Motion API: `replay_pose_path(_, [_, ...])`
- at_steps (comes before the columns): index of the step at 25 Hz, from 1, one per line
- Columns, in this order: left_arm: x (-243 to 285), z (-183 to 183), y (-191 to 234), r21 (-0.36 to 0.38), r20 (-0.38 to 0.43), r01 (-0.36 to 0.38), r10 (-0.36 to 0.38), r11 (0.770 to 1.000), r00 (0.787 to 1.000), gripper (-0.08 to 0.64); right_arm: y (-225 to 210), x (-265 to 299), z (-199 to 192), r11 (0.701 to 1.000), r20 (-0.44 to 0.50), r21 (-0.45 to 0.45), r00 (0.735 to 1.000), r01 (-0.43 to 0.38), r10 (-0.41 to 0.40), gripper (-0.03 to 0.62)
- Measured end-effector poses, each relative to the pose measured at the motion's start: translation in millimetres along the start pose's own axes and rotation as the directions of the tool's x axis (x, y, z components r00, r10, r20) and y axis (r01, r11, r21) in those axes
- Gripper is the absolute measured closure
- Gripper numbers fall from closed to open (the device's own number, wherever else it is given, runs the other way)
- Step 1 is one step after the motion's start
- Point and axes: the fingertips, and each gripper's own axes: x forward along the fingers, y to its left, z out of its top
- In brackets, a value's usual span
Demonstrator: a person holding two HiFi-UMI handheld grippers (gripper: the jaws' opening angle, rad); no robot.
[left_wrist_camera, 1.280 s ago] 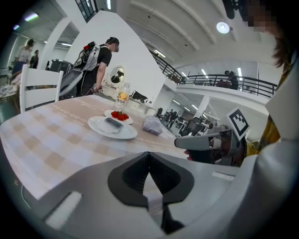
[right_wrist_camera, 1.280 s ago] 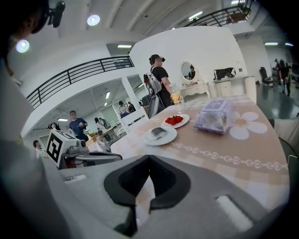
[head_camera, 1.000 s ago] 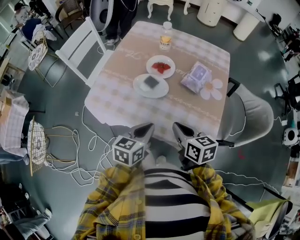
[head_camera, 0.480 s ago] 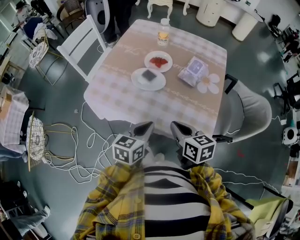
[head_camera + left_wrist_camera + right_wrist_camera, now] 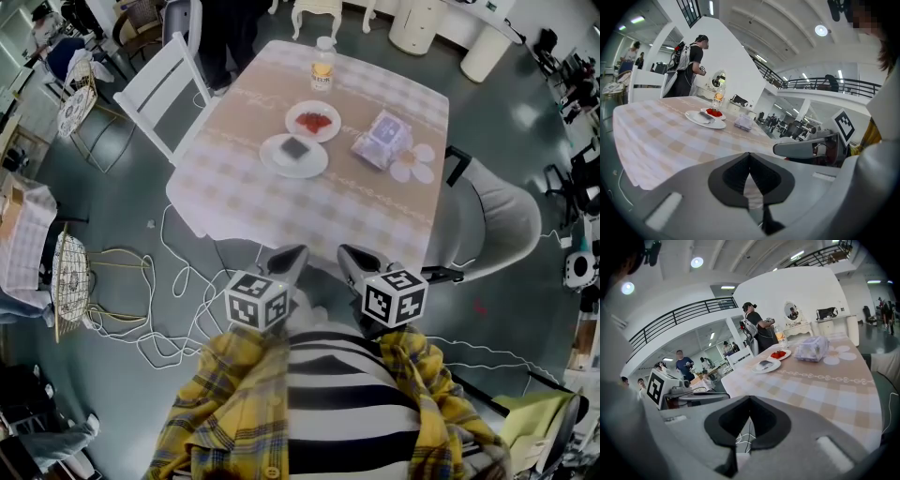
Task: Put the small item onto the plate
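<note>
A white plate (image 5: 277, 159) lies mid-table with a small dark item (image 5: 298, 148) on it. The same plate (image 5: 705, 123) and item (image 5: 704, 116) show far off in the left gripper view, and the plate (image 5: 771, 367) and item (image 5: 765, 364) in the right gripper view. My left gripper (image 5: 291, 255) and right gripper (image 5: 347, 255) hang side by side close to my body, short of the table's near edge. Both are shut with nothing between the jaws (image 5: 749, 154) (image 5: 749, 399).
Behind the plate stand a plate of strawberries (image 5: 313, 121) and a bottle (image 5: 322, 66). A tissue pack (image 5: 378, 138) and a flower-shaped mat (image 5: 411, 164) lie to the right. White chair (image 5: 159, 89) on the left, grey chair (image 5: 492, 220) on the right, cables (image 5: 178, 291) on the floor.
In the head view the table and its plates have slid a little up and left. Both grippers stay shut by my body.
</note>
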Motion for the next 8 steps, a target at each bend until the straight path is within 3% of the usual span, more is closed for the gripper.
replay_pose_path(8, [1.7,-1.7,2.3,-0.003,-0.001,0.0,0.0,1.0,1.0,0.561,2.5,4.9,-4.4,1.0,-0.012,-0.008,1.0,-0.01,0.01,0.592])
